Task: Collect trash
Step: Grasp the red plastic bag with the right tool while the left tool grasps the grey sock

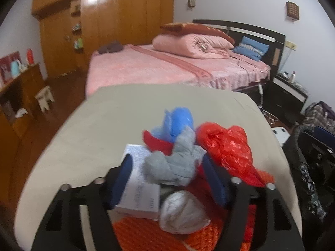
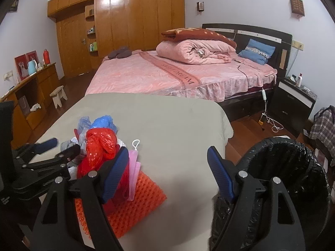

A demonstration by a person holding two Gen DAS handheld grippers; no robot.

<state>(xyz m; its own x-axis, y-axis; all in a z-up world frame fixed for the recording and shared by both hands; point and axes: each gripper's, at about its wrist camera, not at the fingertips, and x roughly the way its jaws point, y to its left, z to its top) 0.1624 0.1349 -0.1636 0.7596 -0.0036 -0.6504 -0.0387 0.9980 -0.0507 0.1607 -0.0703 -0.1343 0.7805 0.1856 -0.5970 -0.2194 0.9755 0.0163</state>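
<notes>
A pile of trash lies on the beige-covered table (image 1: 88, 129): a grey crumpled cloth (image 1: 173, 163), a blue plastic bag (image 1: 178, 123), a red plastic bag (image 1: 226, 144), a white printed box (image 1: 140, 186), a white wad (image 1: 182, 211) and an orange mesh mat (image 2: 136, 196). My left gripper (image 1: 167, 165) is open, its blue pads on either side of the grey cloth; it also shows in the right wrist view (image 2: 60, 146). My right gripper (image 2: 167, 156) is open and empty over bare table, right of the pile. A pink mask (image 2: 134, 163) lies by the red bag (image 2: 100, 144).
A bin lined with a black bag (image 2: 282, 167) stands at the table's right edge. Beyond the table is a pink bed (image 2: 157, 73), a wooden wardrobe (image 2: 125, 21), a dark nightstand (image 2: 293, 102), a small stool (image 2: 58, 94) and a wooden cabinet (image 2: 31, 92) at the left.
</notes>
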